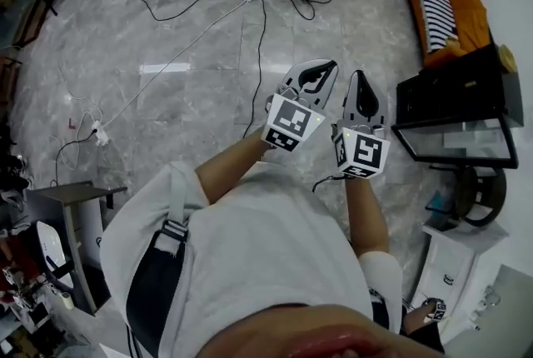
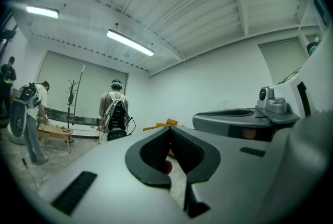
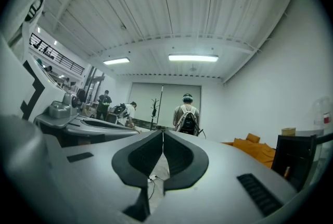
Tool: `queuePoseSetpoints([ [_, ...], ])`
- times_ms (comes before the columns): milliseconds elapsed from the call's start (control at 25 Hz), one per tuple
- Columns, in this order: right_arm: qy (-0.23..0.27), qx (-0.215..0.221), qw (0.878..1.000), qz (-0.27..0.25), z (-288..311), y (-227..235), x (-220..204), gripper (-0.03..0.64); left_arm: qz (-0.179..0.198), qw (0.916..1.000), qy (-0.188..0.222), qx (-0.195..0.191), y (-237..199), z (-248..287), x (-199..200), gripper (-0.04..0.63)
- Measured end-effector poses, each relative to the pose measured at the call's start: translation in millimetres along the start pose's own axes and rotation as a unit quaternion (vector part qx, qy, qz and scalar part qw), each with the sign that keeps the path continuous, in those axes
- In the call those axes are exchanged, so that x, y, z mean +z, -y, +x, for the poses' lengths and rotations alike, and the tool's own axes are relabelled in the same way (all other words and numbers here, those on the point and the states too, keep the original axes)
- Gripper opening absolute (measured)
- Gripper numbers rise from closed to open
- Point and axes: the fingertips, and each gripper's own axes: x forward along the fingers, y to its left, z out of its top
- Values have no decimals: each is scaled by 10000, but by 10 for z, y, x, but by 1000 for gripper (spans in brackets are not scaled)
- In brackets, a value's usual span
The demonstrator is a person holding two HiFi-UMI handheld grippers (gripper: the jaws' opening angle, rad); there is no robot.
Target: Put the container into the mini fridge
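Black-and-white square markers (image 1: 291, 121) top left gripper (image 1: 323, 69) and right gripper (image 1: 361, 80)

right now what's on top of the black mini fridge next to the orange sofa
On the black glass-fronted mini fridge, one small tan object sits at a corner, too small to identify. Nothing covers the top.

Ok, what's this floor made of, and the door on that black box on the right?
Floor: polished stone or stone-look tile, going by the grey veining, straight seams and a bright glare patch. Door of the black box, likely the mini fridge: a clear pane, seemingly glass, in a dark frame, showing pale reflections. What the frame is made of is unclear.
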Motion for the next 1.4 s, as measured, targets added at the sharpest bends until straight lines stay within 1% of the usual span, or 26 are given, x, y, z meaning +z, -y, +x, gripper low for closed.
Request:
queuePoseSetpoints([
  [200, 76, -14, 10000, 47, 286, -226, 20, 38, 89, 9999, -49, -6, -398, -89, -30, 12],
  [360, 5, -115, 9999, 93, 433, -369, -62, 38, 128, 9998, -140, -112, -583, -149, -106, 12],
  [480, -38, -141, 9998, 132, 509, -471, -99, 38, 83, 9997, -187, -112, -721, -192, -156, 12],
  [680, -81, -207, 9995, 203, 587, -393, -154, 38, 4, 9997, -222, -70, -841, -79, -228, 12],
  [880, -38, -292, 9994, 170, 666, -100, -168, 38, -19, 9998, -166, -73, -847, 238, -210, 12],
  [1080, -17, -492, 9987, 100, 718, 326, -197, 38, 35, 9993, -115, -352, -658, 661, -195, 12],
  [1160, 3, -638, 9979, 110, 736, 576, -217, 38, 42, 9987, -138, -484, -566, 895, -228, 12],
  [1280, -65, -935, 9955, 125, 745, 1022, -300, 38, 5, 9967, -163, -790, -370, 1326, -266, 12],
  [1400, -196, -1119, 9934, 130, 767, 1581, -425, 38, -18, 9950, -178, -983, -110, 1867, -269, 12],
])
